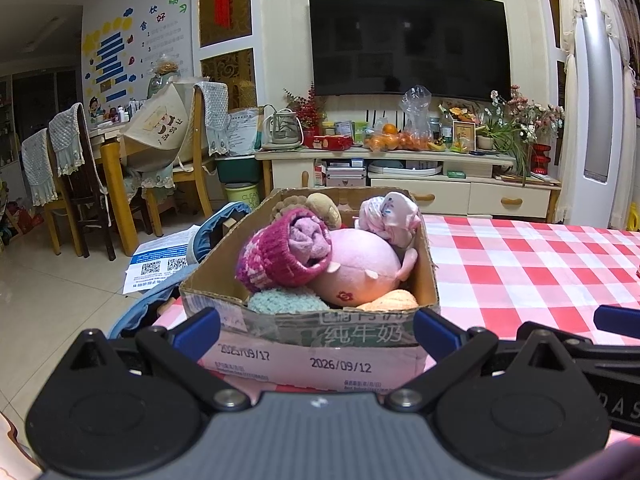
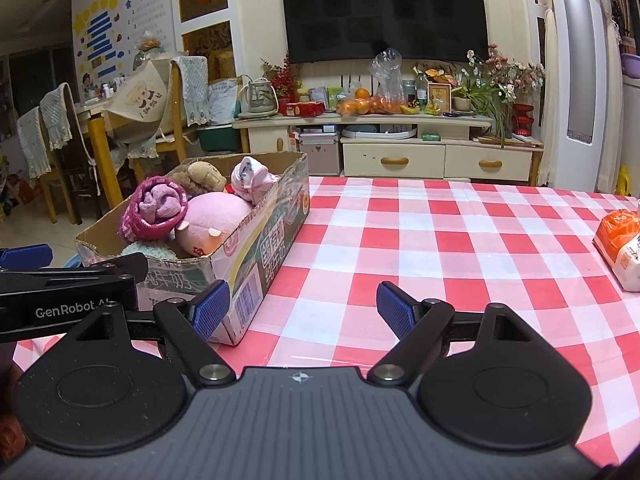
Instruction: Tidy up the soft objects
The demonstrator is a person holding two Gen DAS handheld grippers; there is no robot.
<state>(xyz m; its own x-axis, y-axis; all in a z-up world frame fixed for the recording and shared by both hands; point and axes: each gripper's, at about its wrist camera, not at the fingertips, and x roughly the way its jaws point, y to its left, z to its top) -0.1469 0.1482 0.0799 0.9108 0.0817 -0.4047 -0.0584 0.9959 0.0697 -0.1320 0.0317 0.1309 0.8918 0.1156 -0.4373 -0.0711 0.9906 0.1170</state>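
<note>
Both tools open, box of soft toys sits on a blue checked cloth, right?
Not quite. The cloth is red and white checked, not blue; the right wrist view shows it plainly. The rest holds: left tool and right tool are open, and the box holds the soft toys.

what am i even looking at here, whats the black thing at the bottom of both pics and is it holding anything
Those are two hand-held grippers, each with a camera looking along its blue-tipped fingers. One picture is from the left gripper, the other from the right gripper. Both are open and hold nothing. On the red-checked tablecloth sits a cardboard box filled with soft things: a pink plush toy, a rolled magenta knit hat, small bundled cloths. An orange-and-white packet lies far right.
</note>
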